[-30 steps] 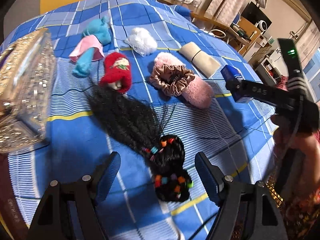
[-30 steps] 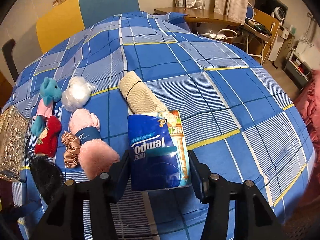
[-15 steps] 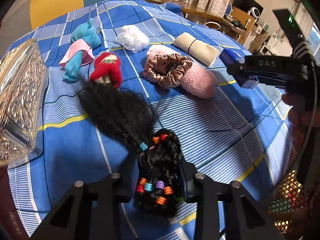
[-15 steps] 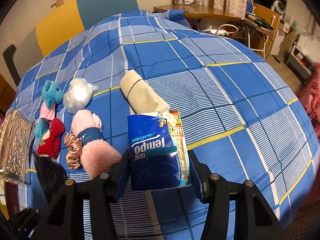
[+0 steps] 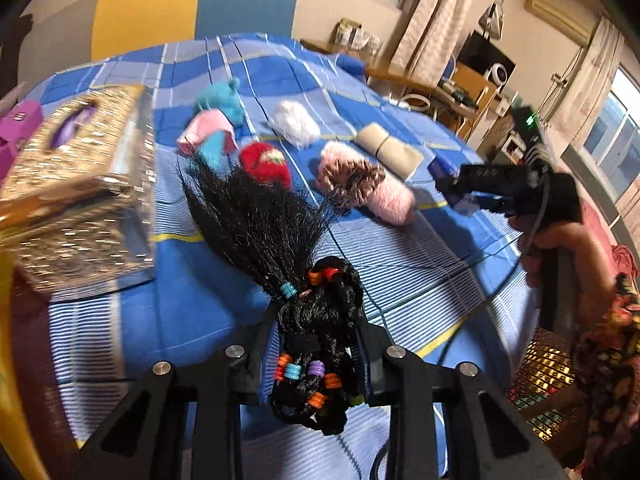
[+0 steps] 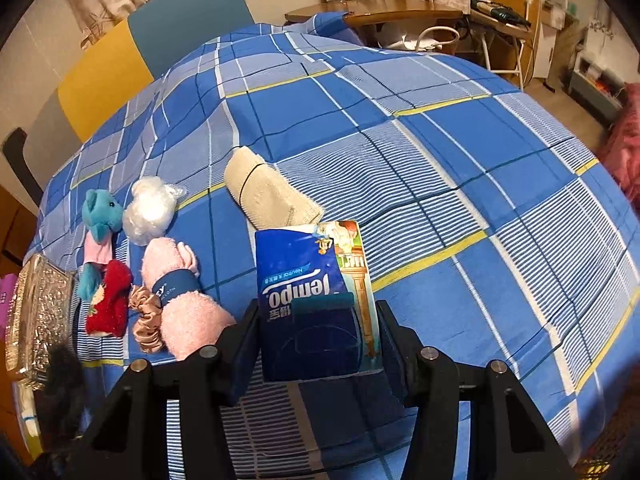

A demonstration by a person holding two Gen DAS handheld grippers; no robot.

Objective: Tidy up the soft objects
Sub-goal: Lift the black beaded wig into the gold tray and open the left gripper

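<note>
My left jaws (image 5: 316, 360) are closing on the beaded knot of the hairpiece (image 5: 312, 344). The pads press its sides, and its loose black tail fans out ahead toward the glittery box (image 5: 76, 196). My right jaws (image 6: 316, 340) are narrow and clamped on the tissue pack (image 6: 316, 300), held above the bed (image 6: 460, 152); in the left view that same gripper and the hand (image 5: 560, 248) carrying it show at the right.

Beyond the hairpiece, the other soft things lie in a loose row on the checked bedcover: the red doll (image 5: 266, 162), the blue plush (image 5: 218, 120) in its pink dress, the white puff (image 5: 294, 124), the pink roll (image 5: 384, 196) with the scrunchie (image 5: 352, 174) lying against it, and the beige roll (image 5: 390, 150). The box sits at the left edge of the row, just beside the hair's tail.

I judge the job barely begun. Two items are in my grip and neither has been set anywhere yet; I can't see into the box, so I can't tell whether anything is in it. Five things on the bed remain untouched. The box looks the likely home for them, though that is my guess. The hair's long tail may drag across the doll as it goes.
</note>
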